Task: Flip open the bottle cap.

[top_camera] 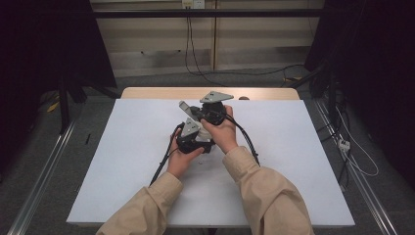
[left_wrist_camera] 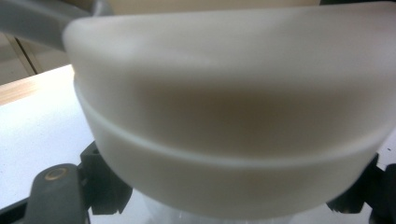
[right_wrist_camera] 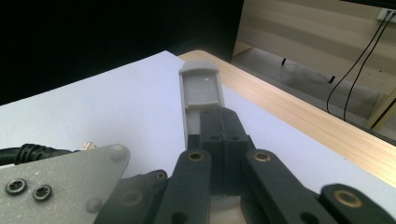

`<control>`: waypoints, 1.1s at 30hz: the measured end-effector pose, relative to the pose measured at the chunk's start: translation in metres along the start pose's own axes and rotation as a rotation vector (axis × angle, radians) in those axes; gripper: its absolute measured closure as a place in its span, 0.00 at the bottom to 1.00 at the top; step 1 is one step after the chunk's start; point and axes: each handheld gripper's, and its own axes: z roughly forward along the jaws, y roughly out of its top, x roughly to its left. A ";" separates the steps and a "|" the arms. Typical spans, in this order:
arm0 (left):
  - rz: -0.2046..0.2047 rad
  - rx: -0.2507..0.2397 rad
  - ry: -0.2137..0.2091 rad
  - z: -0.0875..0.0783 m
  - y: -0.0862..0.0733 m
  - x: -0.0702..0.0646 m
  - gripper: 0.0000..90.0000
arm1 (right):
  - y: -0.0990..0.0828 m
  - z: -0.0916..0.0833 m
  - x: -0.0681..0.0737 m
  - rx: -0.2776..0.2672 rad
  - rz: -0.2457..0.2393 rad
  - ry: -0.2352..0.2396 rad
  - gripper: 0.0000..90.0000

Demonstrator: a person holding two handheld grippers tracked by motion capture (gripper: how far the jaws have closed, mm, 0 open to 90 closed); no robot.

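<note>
Two hands hold the grippers close together above the middle of the white table top [top_camera: 122,161]. The right gripper [top_camera: 186,107] lies farther back, pointing left and away. Its black jaws are pressed together, and its grey fingertips [right_wrist_camera: 200,86] hold nothing. The left gripper [top_camera: 195,133] sits just in front of and under it, with its grey plate [right_wrist_camera: 60,182] beside the right jaws. A blurred white rounded body [left_wrist_camera: 233,116] sits right against the left gripper's camera and hides its jaw tips. Only black linkage parts [left_wrist_camera: 105,186] show at the bottom corners.
A wooden strip [top_camera: 161,92] runs along the table's far edge, with a small object [top_camera: 243,98] on it. Black cables [top_camera: 164,159] trail from the grippers over the sheet. Beyond the table are floor cables [top_camera: 191,54], and metal rails [top_camera: 44,171] flank it.
</note>
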 end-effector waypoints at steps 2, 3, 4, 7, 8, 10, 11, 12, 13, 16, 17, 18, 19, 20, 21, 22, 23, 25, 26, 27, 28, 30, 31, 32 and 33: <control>0.000 0.000 0.000 0.000 0.000 0.000 0.21 | 0.000 0.001 0.000 0.003 -0.001 -0.001 1.00; 0.010 0.001 -0.007 0.000 0.000 0.001 0.21 | 0.000 0.001 0.000 0.003 -0.001 -0.001 1.00; 0.000 0.000 0.000 0.000 0.000 0.000 0.21 | -0.001 0.001 0.000 0.003 0.000 -0.001 1.00; 0.001 0.001 0.000 0.000 0.000 0.000 0.21 | -0.001 0.002 0.000 0.003 0.002 0.002 1.00; 0.003 0.001 -0.001 0.000 0.000 0.000 0.21 | -0.001 0.002 0.000 0.004 0.002 0.002 1.00; 0.001 0.000 0.000 0.000 0.000 0.000 0.21 | -0.001 0.002 0.000 0.003 0.004 0.001 1.00; 0.011 0.002 -0.007 0.000 0.000 0.001 0.21 | -0.001 0.003 0.000 0.004 0.004 0.002 1.00; 0.011 0.002 -0.007 0.000 0.000 0.001 0.21 | -0.001 0.003 0.001 0.004 0.005 0.003 1.00; 0.003 0.001 -0.001 0.000 0.000 0.000 0.21 | -0.002 0.003 0.001 0.005 0.006 0.003 1.00; 0.002 0.001 -0.001 0.000 0.000 0.000 0.21 | -0.002 0.004 0.000 0.005 0.013 0.006 1.00; 0.010 0.002 -0.012 0.000 0.000 0.001 0.21 | -0.002 0.004 0.001 0.007 0.012 0.007 1.00; 0.013 0.002 -0.011 0.000 0.000 0.001 0.21 | -0.002 0.005 0.001 0.008 0.010 0.009 1.00; 0.003 0.001 0.000 0.000 0.000 0.000 0.21 | -0.001 0.005 0.001 0.008 0.011 0.008 1.00; 0.011 0.002 -0.011 0.000 0.000 0.001 0.21 | -0.001 0.005 0.001 0.009 0.011 0.009 1.00; 0.024 0.004 -0.003 0.000 0.000 0.001 0.21 | -0.002 0.005 0.001 0.010 0.011 0.009 1.00; 0.004 0.001 -0.001 0.000 0.000 0.000 0.21 | -0.002 0.006 0.001 0.010 0.013 0.009 1.00; 0.021 0.004 -0.007 0.000 0.000 0.001 0.21 | -0.002 0.006 0.001 0.009 0.014 0.011 1.00; 0.013 0.003 -0.011 0.000 0.000 0.001 0.21 | -0.002 0.006 0.001 0.008 0.017 0.012 1.00; 0.013 0.003 -0.011 0.000 0.000 0.001 0.21 | -0.002 0.006 0.001 0.008 0.018 0.013 1.00; 0.011 0.002 -0.011 0.000 0.000 0.001 0.21 | -0.002 0.006 0.001 0.008 0.019 0.013 1.00; 0.011 0.002 -0.011 0.000 0.000 0.001 0.21 | -0.002 0.006 0.001 0.008 0.019 0.013 1.00; 0.009 0.002 -0.010 0.000 0.000 0.001 0.21 | -0.002 0.006 0.001 0.008 0.019 0.013 1.00; 0.009 0.001 -0.011 0.000 0.000 0.001 0.21 | -0.002 0.006 0.001 0.008 0.019 0.013 1.00; 0.009 0.002 -0.011 0.000 0.000 0.001 0.21 | -0.002 0.006 0.001 0.007 0.019 0.014 1.00; 0.001 0.001 0.000 0.000 0.000 0.000 0.21 | -0.002 0.006 0.000 0.007 0.020 0.015 1.00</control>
